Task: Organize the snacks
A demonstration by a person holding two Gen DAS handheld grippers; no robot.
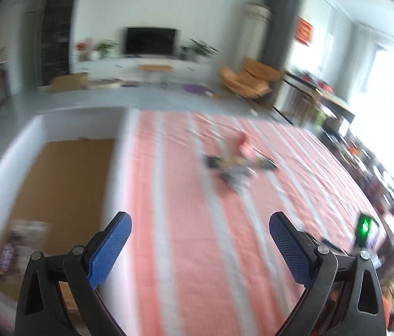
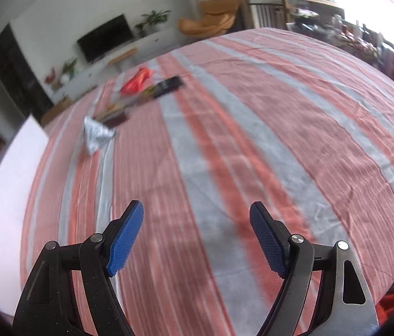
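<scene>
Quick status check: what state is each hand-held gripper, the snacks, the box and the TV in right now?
Left hand-held gripper: open, empty.
Right hand-held gripper: open, empty.
Red snack packet: lying on the striped cloth, untouched.
Silver snack packet: lying crumpled on the cloth.
Dark snack bars: lying flat.
Cardboard box: open; contents blurred.
TV: screen dark.

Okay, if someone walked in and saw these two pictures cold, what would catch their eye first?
Probably the red and grey striped cloth filling both views, with a small cluster of snacks far out on it: a bright red packet, dark bars and a crumpled silver wrapper. Next, the open left gripper and right gripper, both empty, and the white-walled box with a brown floor at the cloth's left edge.
</scene>
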